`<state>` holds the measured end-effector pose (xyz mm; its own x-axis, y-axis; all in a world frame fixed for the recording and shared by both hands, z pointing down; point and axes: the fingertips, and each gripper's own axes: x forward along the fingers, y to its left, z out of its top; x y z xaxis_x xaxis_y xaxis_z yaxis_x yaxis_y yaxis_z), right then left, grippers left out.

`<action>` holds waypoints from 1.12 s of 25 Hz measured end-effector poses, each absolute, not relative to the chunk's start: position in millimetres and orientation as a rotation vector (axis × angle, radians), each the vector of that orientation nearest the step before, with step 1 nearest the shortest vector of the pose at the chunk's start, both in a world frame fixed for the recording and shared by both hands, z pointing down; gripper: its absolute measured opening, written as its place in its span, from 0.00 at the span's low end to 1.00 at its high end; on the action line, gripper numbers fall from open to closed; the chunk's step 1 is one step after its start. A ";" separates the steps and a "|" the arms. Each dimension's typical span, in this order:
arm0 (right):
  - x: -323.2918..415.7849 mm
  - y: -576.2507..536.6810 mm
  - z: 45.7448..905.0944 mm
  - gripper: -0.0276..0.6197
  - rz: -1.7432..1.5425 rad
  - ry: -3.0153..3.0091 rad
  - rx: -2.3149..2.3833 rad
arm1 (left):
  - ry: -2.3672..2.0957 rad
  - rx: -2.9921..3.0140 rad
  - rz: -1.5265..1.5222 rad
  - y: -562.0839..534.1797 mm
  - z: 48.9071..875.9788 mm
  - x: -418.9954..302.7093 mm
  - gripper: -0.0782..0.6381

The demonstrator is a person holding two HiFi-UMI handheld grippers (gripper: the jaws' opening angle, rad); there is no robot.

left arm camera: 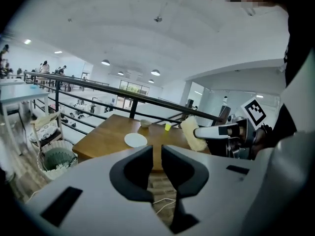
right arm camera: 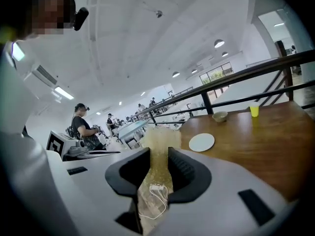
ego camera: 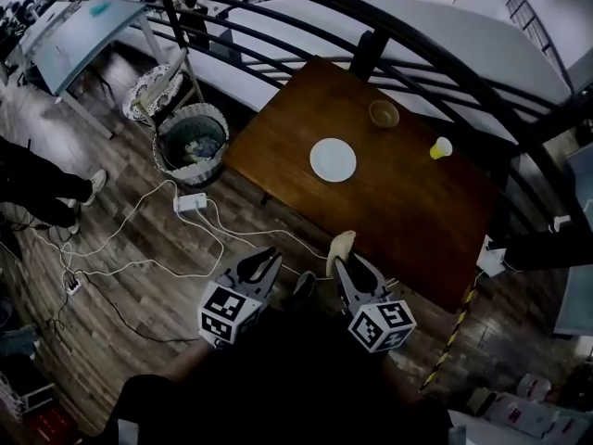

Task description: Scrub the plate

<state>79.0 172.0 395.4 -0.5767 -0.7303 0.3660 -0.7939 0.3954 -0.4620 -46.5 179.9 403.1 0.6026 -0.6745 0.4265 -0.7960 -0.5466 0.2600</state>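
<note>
In the head view, a white plate (ego camera: 333, 159) is seen lying flat near the middle of a brown wooden table (ego camera: 287, 128), with a small bowl (ego camera: 384, 113) at its 1 o'clock and a yellow cup (ego camera: 441, 147) at its 3 o'clock, both apart from it. A waste basket (ego camera: 192, 144) is seen on the floor at the plate's 9 o'clock. The left gripper (ego camera: 269, 256) and the right gripper (ego camera: 348, 265) are held short of the table's near edge, at the plate's 6 o'clock. In the left gripper view, the jaws are drawn almost together — only a slit is left, and nothing is held in it; the plate is seen at 11 o'clock beyond them. In the right gripper view, the jaws are clamped on a yellowish sponge (right arm camera: 160, 144) — its end sticks out past the tips — and the plate is seen at 1 o'clock, well apart from the sponge.
</note>
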 end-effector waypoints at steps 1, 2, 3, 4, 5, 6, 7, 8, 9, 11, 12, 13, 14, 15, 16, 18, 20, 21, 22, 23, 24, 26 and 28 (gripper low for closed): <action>86.0 160.1 394.7 0.24 0.939 -2.544 1.390 | -1.184 2.412 0.387 169.1 399.4 -38.5 0.20; 92.8 149.1 394.6 0.24 0.951 -2.552 1.390 | -1.194 2.417 0.385 159.3 396.2 -30.8 0.20; 98.7 139.5 394.9 0.24 0.961 -2.560 1.388 | -1.203 2.422 0.385 150.9 393.7 -24.1 0.20; 103.4 131.1 395.3 0.24 0.968 -2.569 1.382 | -1.211 2.426 0.386 143.7 392.0 -18.8 0.20; 107.0 123.6 396.0 0.24 0.971 -2.576 1.372 | -1.220 2.428 0.391 137.7 391.5 -15.2 0.20; 110.2 117.1 397.6 0.24 0.972 -2.581 1.361 | -1.229 2.424 0.398 132.8 392.1 -12.9 0.20; 113.3 111.2 399.8 0.24 0.977 -2.581 1.351 | -1.240 2.414 0.403 128.5 393.6 -11.3 0.20; 116.5 105.8 402.2 0.24 0.985 -2.579 1.342 | -1.249 2.400 0.405 124.6 395.6 -9.5 0.20; 119.7 100.7 404.6 0.24 0.997 -2.574 1.333 | -1.256 2.384 0.404 120.9 397.7 -7.2 0.20; 125.3 92.5 408.7 0.24 1.026 -2.565 1.319 | -1.261 2.358 0.404 115.0 401.2 -2.6 0.20; 127.6 89.4 410.0 0.24 1.041 -2.560 1.315 | -1.261 2.349 0.407 112.3 402.1 -0.9 0.20; 129.7 86.2 411.6 0.24 1.051 -2.554 1.313 | -1.261 2.342 0.411 109.0 402.8 0.2 0.20; 131.3 81.9 413.9 0.24 1.057 -2.546 1.313 | -1.261 2.338 0.414 104.3 403.6 0.5 0.20; 132.0 76.3 416.9 0.24 1.061 -2.537 1.314 | -1.258 2.334 0.415 98.0 404.8 0.0 0.20; 131.6 69.7 420.3 0.24 1.065 -2.526 1.317 | -1.253 2.332 0.414 90.7 406.5 -1.0 0.20; 128.6 57.0 427.2 0.24 1.079 -2.497 1.330 | -1.234 2.329 0.414 76.4 411.8 -5.0 0.20; 123.6 44.3 431.1 0.24 1.087 -2.468 1.356 | -1.206 2.327 0.415 61.9 418.0 -12.4 0.20; 121.0 36.1 431.3 0.24 1.083 -2.455 1.375 | -1.189 2.323 0.414 52.9 420.7 -16.9 0.20; 118.7 26.4 430.7 0.24 1.075 -2.443 1.395 | -1.168 2.319 0.410 42.3 422.7 -20.9 0.20; 117.1 16.0 429.7 0.24 1.066 -2.433 1.417 | -1.143 2.315 0.403 30.6 423.6 -23.7 0.20; 116.2 6.2 429.0 0.24 1.059 -2.422 1.438 | -1.115 2.314 0.396 19.1 423.6 -24.8 0.20; 116.6 -8.8 430.8 0.24 1.055 -2.393 1.476 | -1.055 2.314 0.388 -0.2 424.7 -23.1 0.20; 115.9 -20.2 437.2 0.24 1.065 -2.353 1.509 | -1.000 2.293 0.381 -14.8 431.5 -23.1 0.20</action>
<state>115.9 -20.2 437.2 -0.4825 -0.7360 0.4748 -0.8425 0.2418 -0.4814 -23.1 -14.8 431.5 0.6746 -0.5652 0.4747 -0.7379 -0.5348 0.4118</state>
